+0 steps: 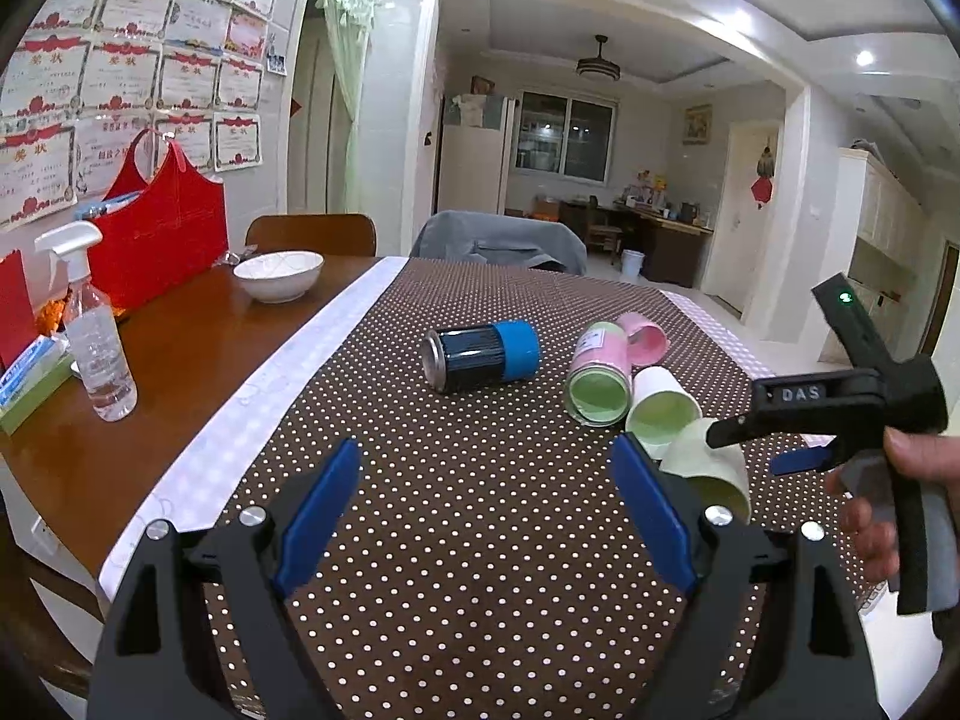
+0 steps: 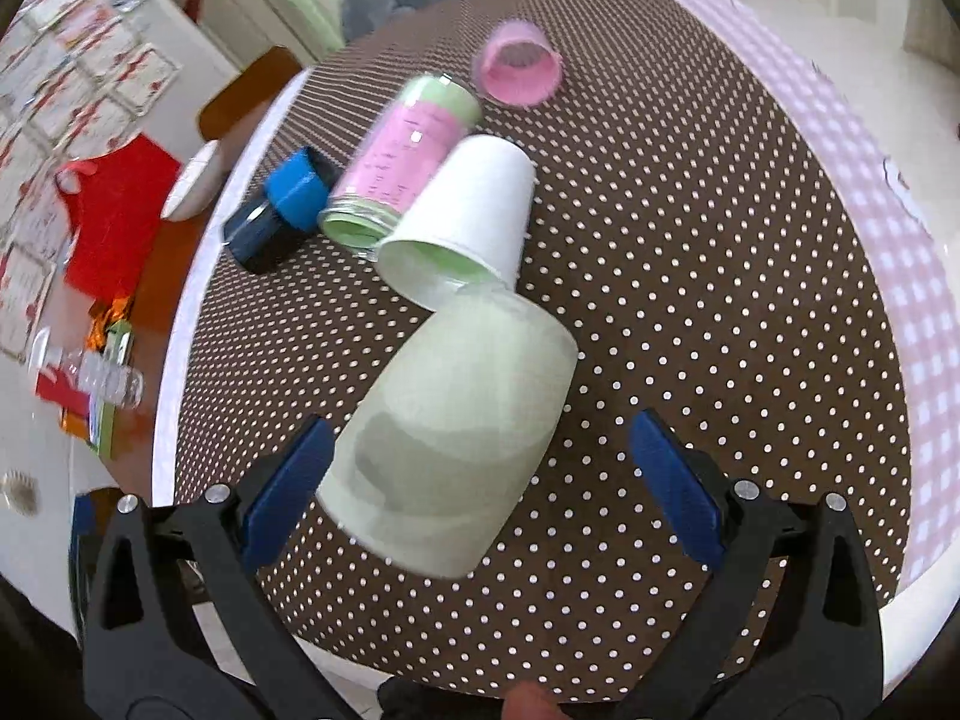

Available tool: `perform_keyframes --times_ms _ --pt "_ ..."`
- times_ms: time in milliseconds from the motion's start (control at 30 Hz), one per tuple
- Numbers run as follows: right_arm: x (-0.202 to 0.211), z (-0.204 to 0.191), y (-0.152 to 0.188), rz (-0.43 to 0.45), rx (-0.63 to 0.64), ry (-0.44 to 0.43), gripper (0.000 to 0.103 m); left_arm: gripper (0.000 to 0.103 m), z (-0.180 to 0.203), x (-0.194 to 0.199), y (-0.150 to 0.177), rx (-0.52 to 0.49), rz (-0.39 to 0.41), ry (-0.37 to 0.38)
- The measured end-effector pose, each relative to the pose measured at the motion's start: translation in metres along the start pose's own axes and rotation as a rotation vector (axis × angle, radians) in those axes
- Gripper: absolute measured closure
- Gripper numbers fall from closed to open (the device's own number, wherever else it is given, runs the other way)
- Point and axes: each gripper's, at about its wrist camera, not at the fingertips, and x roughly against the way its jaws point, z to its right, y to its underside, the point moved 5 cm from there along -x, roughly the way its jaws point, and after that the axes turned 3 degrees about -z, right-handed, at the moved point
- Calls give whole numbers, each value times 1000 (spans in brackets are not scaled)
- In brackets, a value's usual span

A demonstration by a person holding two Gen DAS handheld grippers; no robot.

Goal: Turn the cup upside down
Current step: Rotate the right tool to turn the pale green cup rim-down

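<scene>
A pale green cup [image 2: 456, 438] lies on its side on the brown dotted tablecloth [image 2: 690, 300], its mouth towards the camera. My right gripper [image 2: 480, 468] is open, its blue fingers [image 2: 288, 486] on either side of the cup; the left one is close to the cup's rim. In the left wrist view the same cup [image 1: 714, 462] lies under the right gripper [image 1: 756, 444]. My left gripper [image 1: 486, 498] is open and empty above the cloth, left of the cup. A white cup [image 2: 468, 216] lies on its side just beyond the green one.
A pink and green jar [image 2: 402, 162], a dark can with a blue band [image 1: 480, 354] and a pink cup [image 2: 519, 63] lie on the cloth. A white bowl [image 1: 279, 275], a spray bottle [image 1: 96, 330] and a red bag [image 1: 159, 240] stand on the wooden table at left.
</scene>
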Motion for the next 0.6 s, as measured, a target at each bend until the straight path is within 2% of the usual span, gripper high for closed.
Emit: perform_keyframes --times_ms 200,433,600 --pt "-20 2 -8 -111 -109 -47 6 19 -3 -11 10 3 -24 -13" --pt "-35 1 -22 -211 -227 -82 6 19 -1 -16 17 15 -32 21" --pt "-44 2 -29 -247 -303 -111 14 19 -2 -20 21 28 -36 36"
